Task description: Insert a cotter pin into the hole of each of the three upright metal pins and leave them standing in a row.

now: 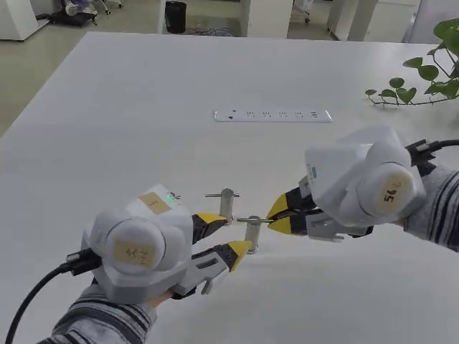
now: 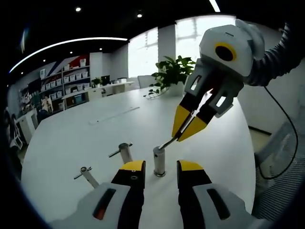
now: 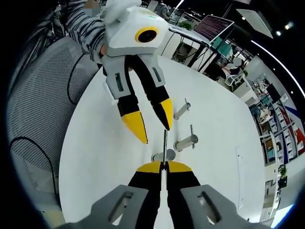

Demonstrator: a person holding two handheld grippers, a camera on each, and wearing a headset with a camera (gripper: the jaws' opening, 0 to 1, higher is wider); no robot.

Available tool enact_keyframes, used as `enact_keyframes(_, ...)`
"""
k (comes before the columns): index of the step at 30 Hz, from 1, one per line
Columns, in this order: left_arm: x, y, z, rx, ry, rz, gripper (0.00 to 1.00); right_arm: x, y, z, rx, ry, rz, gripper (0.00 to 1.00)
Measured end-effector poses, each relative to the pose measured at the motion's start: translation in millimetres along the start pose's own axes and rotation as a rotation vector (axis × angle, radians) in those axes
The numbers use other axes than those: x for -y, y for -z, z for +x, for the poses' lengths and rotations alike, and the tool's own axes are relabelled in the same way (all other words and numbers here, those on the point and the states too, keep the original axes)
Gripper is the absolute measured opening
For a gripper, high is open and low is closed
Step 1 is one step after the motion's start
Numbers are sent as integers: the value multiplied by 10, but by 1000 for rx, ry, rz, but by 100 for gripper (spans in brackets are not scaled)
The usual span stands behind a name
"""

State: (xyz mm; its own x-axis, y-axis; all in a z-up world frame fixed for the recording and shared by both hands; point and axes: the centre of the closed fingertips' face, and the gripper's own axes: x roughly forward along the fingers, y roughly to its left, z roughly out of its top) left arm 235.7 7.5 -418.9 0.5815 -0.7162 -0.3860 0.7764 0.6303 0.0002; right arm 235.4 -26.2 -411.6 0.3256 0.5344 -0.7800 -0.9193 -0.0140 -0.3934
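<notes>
Three upright metal pins stand in a row on the white table. The far pin [image 2: 87, 175] and the middle pin [image 1: 226, 203] each carry a cotter pin crosswise through the top. My right gripper [image 1: 278, 217] is shut on a thin cotter pin [image 1: 254, 220], whose free end sits at the top of the near pin [image 1: 252, 233]. The right gripper view shows that cotter pin [image 3: 165, 142] running straight out from the shut tips over the near pin [image 3: 162, 156]. My left gripper [image 1: 226, 233] is open, its yellow tips on either side of the near pin [image 2: 159, 161] without touching it.
A white power strip [image 1: 272, 115] lies flat further back on the table [image 1: 143, 107]. A leafy plant [image 1: 427, 75] hangs over the far right edge. A black cable [image 1: 32, 297] trails from the left gripper at the lower left.
</notes>
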Motion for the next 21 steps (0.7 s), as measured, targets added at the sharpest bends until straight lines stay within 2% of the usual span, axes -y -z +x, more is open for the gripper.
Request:
enact_keyframes(7,-16,49,172,-24,-32,17,24,25,163,-20,-21,15,12,0)
enact_keyframes(15,-60,120,336,-45,-68,-19,22,67,344,-11,-44,22,23,0)
enact_keyframes(21,-80,177,415,-59,-88,-48,21,51,454,57,-63,11,24,0)
